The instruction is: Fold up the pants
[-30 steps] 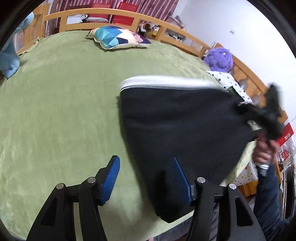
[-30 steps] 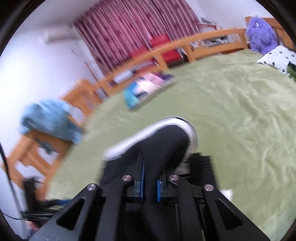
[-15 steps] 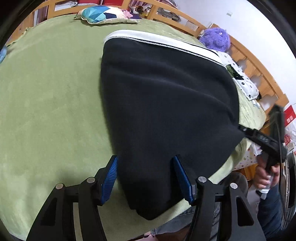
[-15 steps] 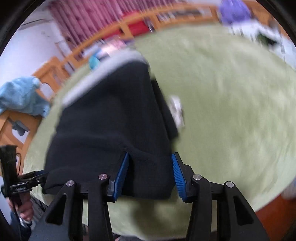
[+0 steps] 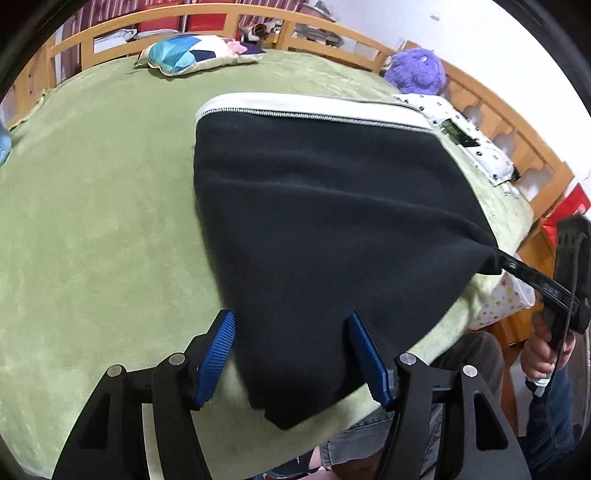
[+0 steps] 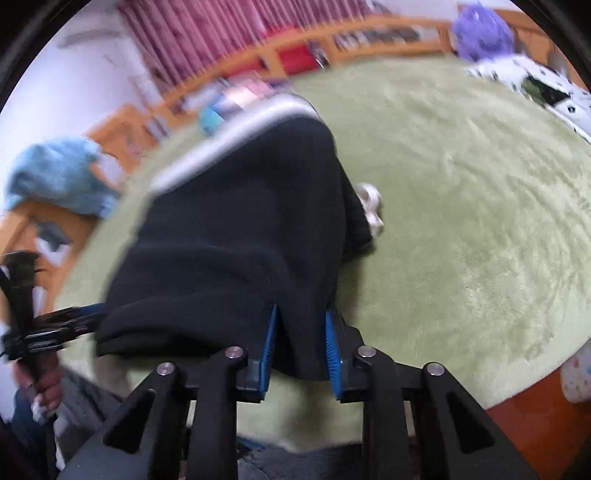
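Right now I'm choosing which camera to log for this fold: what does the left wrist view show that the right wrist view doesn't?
Only the left wrist view shows the pants' whole white waistband sharply, the patterned pillow clearly, and the left tongs open around the near corner. Only the right wrist view shows the blue cloth, the red curtains, and a white tag beside the pants. Both show the green blanket, purple plush and spotted pillow.
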Available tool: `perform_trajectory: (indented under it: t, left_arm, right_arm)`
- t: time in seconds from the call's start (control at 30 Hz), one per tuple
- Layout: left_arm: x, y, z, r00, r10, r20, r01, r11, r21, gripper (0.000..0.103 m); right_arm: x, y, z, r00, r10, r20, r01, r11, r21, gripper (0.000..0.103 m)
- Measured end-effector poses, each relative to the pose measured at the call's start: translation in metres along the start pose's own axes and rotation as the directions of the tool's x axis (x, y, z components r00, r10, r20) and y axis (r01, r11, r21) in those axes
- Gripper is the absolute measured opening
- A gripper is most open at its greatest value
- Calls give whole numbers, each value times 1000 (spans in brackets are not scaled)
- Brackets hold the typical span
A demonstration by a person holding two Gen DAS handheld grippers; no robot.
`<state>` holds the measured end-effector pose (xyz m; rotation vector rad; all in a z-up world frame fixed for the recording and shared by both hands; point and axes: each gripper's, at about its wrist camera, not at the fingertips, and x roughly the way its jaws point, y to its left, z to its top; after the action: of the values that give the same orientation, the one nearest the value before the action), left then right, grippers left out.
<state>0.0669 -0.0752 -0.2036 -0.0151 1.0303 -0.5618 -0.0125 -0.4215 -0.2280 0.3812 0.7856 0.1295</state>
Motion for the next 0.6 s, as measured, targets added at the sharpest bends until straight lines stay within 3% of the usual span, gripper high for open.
perform_trajectory:
  t: [0.07, 0.17, 0.27, 0.33, 0.4, 0.53, 0.6]
  left_arm:
    - [-1, 8, 0, 999, -40, -3, 39, 999, -26, 66]
    - [17, 10, -5, 999, -26, -46, 25, 999, -20, 70]
    - [20, 10, -7, 995, -47, -87, 47, 999, -4, 71]
    - [10, 17, -1, 993, -89, -73, 86, 996, -37, 71]
    - [2, 22, 9, 996, -77, -37, 75, 996, -51, 70]
    - [-7, 30, 31, 1000, -10, -10, 10, 1000, -26, 70]
    - [-11, 36, 38, 1000, -13, -7, 13, 999, -43, 70]
  right_arm:
    - [-16, -10, -10, 998, 56, 28, -58, 997, 48, 26]
    - [4, -20, -22, 995, 5, -102, 0, 999, 43, 26]
    - [3, -25, -14, 994, 18, -105, -11, 998, 69, 27]
    - [-7, -18, 7, 999, 39, -33, -37, 998, 53, 35]
    - [-4, -10, 33, 1000, 14, 12, -14, 1000, 18, 58]
    - [28, 1, 88, 1000, 22, -19, -23, 998, -67, 58]
    - [35, 9, 111, 988, 110, -109, -125, 982, -140, 55]
